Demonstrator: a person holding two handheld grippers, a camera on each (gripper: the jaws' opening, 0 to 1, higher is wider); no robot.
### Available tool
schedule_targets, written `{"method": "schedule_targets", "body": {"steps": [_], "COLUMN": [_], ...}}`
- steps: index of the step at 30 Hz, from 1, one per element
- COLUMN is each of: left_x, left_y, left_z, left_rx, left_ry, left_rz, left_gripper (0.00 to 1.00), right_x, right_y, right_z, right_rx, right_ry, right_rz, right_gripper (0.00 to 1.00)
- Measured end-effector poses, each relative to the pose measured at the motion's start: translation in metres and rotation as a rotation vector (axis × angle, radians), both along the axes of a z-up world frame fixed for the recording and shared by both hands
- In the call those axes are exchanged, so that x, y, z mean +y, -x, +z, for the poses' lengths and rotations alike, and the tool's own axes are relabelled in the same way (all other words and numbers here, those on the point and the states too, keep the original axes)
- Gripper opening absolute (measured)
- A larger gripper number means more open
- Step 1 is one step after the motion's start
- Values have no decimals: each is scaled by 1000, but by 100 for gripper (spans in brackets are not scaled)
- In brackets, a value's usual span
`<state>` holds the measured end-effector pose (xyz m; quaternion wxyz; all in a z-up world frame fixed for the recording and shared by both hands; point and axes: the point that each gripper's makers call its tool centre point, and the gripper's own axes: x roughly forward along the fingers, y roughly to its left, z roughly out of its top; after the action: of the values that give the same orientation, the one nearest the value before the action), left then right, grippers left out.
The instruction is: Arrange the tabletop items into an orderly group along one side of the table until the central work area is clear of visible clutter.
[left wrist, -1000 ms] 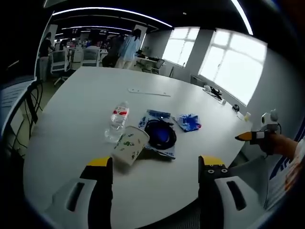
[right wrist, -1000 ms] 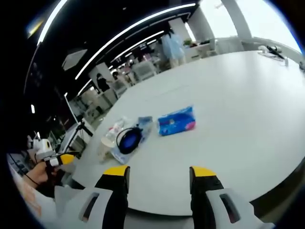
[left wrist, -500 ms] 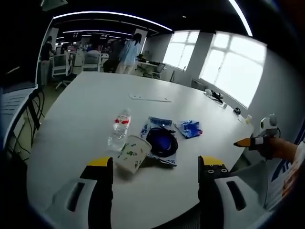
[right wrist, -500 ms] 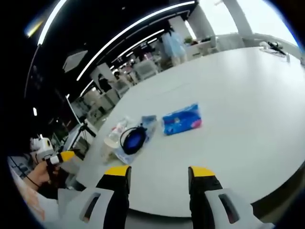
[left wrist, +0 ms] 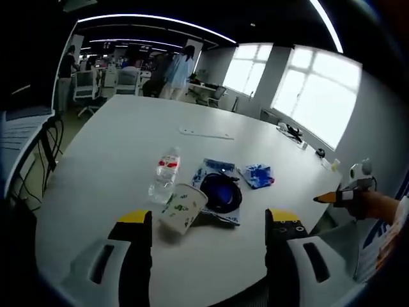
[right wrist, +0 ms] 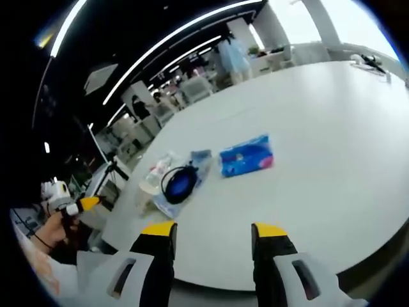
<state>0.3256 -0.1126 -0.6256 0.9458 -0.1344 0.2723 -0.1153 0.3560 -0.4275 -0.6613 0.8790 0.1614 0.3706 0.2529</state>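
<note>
I pull both open, empty grippers, left and right, slightly back from the table's near edge, where cup, bottle, bowl and packet lie untouched, still cluttering the centre.

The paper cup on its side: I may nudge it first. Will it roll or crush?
The paper cup lies tipped over, so it would likely roll in a curve. It looks thin-walled and probably empty, so it is likely light and easily crushed by the jaws.
</note>
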Motion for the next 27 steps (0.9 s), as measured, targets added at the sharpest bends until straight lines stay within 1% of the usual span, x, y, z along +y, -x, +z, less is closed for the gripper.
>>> {"method": "schedule_targets", "body": {"steps": [5, 9, 13, 17, 22, 24, 26, 27], "left_x": [2, 8, 11, 12, 16, 19, 21, 22], "left_y": [0, 1, 2, 7, 15, 17, 20, 21], "left_z": [-2, -5, -5, -9, -13, -14, -15, -16], "left_rx": [4, 9, 7, 15, 20, 22, 22, 23], "left_ry": [7, 6, 13, 11, 18, 18, 17, 14], "left_rz": [2, 13, 23, 26, 42, 50, 58, 61], "left_gripper": [72, 72, 72, 71, 71, 71, 72, 72], "right_x": [0, 1, 11, 28, 60, 76, 86, 93], "right_y": [-1, -4, -10, -18, -32, -39, -44, -48], "right_z": [0, -2, -3, -5, -2, 0, 0, -1], "right_rx": [3, 7, 19, 29, 17, -2, -13, -29], "right_ry": [5, 27, 48, 64, 89, 121, 155, 177], "right_rz": [6, 21, 57, 104, 207, 272, 320, 357], "right_gripper": [47, 47, 47, 46, 46, 45, 45, 44]}}
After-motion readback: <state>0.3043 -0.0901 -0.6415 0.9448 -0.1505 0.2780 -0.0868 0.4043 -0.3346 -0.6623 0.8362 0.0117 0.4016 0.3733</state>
